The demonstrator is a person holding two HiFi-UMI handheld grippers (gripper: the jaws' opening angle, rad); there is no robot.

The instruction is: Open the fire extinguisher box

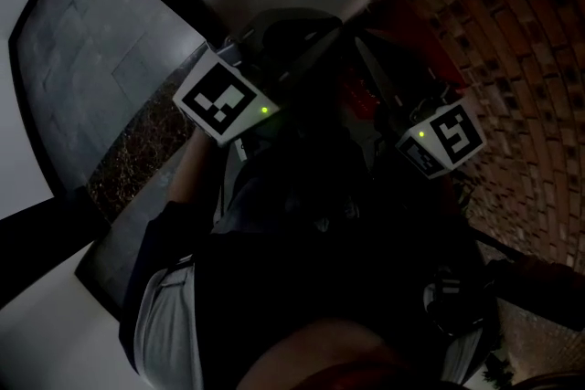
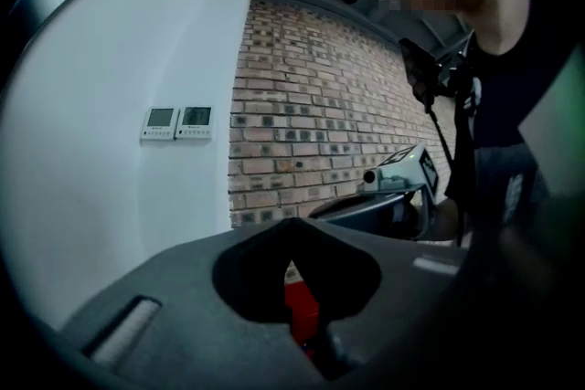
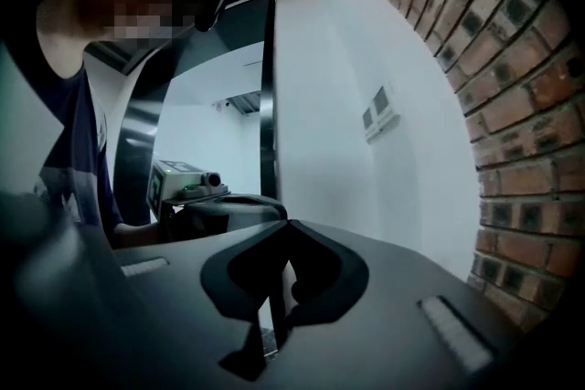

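Note:
The head view is dark. The left gripper's marker cube [image 1: 224, 100] and the right gripper's marker cube [image 1: 443, 134] are both held close to the person's body, with the jaws lost in shadow. A patch of red [image 1: 362, 98] shows between them; I cannot tell whether it is the fire extinguisher box. My left gripper [image 2: 295, 233] is shut with nothing held, and a red surface [image 2: 302, 306] shows low through the slit behind its jaws. My right gripper [image 3: 287, 237] is also shut and empty. Each gripper view shows the other gripper: right gripper [image 2: 407, 173], left gripper [image 3: 187, 183].
A brick wall [image 2: 311, 105] meets a white wall carrying two small control panels [image 2: 176, 122]. A dark door frame [image 3: 268, 96] opens onto a bright room. Grey floor tiles [image 1: 82, 59] lie at the left, and brickwork [image 1: 521, 59] at the right.

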